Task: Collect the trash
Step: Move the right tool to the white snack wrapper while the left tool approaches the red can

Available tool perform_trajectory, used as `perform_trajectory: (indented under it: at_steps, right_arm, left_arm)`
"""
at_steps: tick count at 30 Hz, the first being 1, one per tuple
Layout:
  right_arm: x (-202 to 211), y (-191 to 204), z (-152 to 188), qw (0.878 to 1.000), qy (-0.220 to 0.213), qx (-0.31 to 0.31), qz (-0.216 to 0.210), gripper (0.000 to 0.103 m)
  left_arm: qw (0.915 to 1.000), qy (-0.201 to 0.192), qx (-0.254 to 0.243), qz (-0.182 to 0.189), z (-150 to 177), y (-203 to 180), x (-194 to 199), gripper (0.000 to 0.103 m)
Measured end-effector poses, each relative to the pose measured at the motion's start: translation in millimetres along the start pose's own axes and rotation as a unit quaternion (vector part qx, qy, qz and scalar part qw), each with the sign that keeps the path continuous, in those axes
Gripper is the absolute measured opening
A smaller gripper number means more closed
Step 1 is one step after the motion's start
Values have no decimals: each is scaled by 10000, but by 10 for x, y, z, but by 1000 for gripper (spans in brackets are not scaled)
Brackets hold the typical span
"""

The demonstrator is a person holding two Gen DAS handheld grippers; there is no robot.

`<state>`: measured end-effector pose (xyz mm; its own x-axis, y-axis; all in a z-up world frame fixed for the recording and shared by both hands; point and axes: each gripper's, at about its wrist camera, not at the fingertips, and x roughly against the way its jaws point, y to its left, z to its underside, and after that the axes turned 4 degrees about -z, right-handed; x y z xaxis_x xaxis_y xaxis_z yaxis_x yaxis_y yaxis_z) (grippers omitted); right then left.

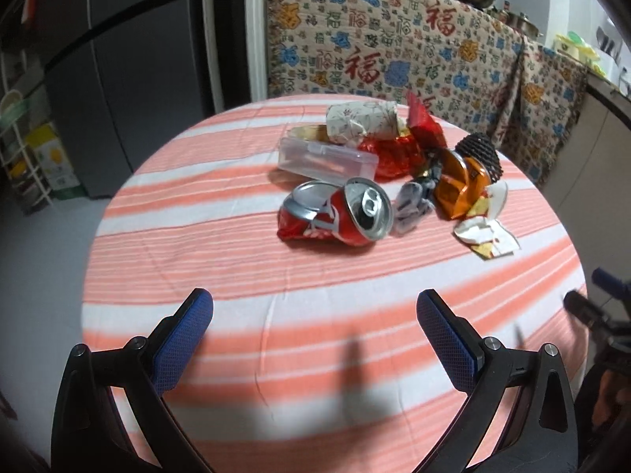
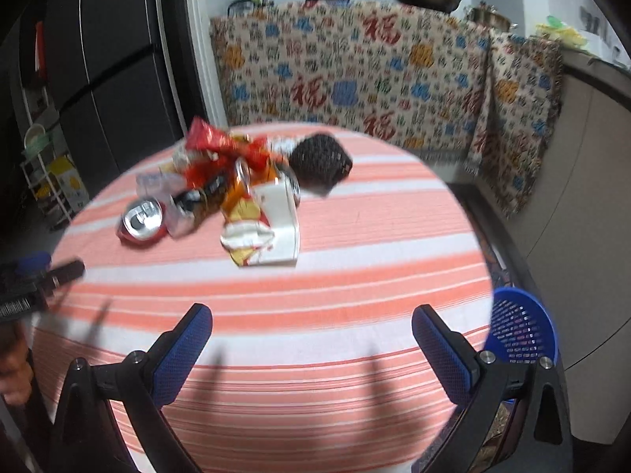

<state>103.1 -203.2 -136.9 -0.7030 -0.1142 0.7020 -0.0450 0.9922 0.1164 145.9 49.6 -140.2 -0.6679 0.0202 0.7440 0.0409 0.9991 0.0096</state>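
Above the striped bench [image 1: 236, 276], we are holding both the left gripper [image 1: 314, 307] and right gripper [image 2: 311, 321] with jaws spread wide, gripping nothing, short of the crushed cola can [image 1: 335, 213].

The round table [image 1: 221, 260] wears a cloth of orange-pink and white stripes. At its far edge lies a crushed can [image 1: 335, 213], red with white lettering and a silver top. Beside it are a clear plastic box [image 1: 327, 159], a cream paper cup [image 1: 364, 122] with a fine dark pattern, a shiny red wrapper [image 1: 410, 138], an orange foil packet [image 1: 461, 185], a black mesh piece [image 1: 481, 155] and a torn white carton [image 2: 276, 228] printed in yellow and red. Both grippers [image 1: 315, 307] [image 2: 311, 311] are black with blue textured pads. A blue slotted basket [image 2: 520, 327] stands past the right edge. Behind hangs a beige cloth [image 2: 355, 75] patterned with red, blue and yellow characters.
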Motion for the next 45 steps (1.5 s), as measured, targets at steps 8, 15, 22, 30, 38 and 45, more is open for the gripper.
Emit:
perform_trajectory:
  at_steps: [8,15,22,30,38,45]
  right_arm:
    - [-495,12,-49,9978,562,198,-284,103]
    - [-867,196,-124,9933,855,650,-434,103]
    - [-1004,239,-200,9906,867,921,-521,103]
    - [-999,236,-196,9904,873,939,-508,103]
    - [-998,232,-193,9907,865,927,-502,103]
    - [-964,69,-248,9908,769,664,-892,103]
  left_arm:
    - [9990,370,-237,100,30,-73,-413,103]
    - [9976,598,-305,-156,96,-105,-570,103]
    - [9986,448,-271,-18,-1,-34,-508,102]
    - [9935,-201,-1058,373,-394,-252,-455,102]
    - [9840,-240,-1734,339,-455,-480,-677,61]
    - [9827,-229,-1602,897,-317,-262,-461,32]
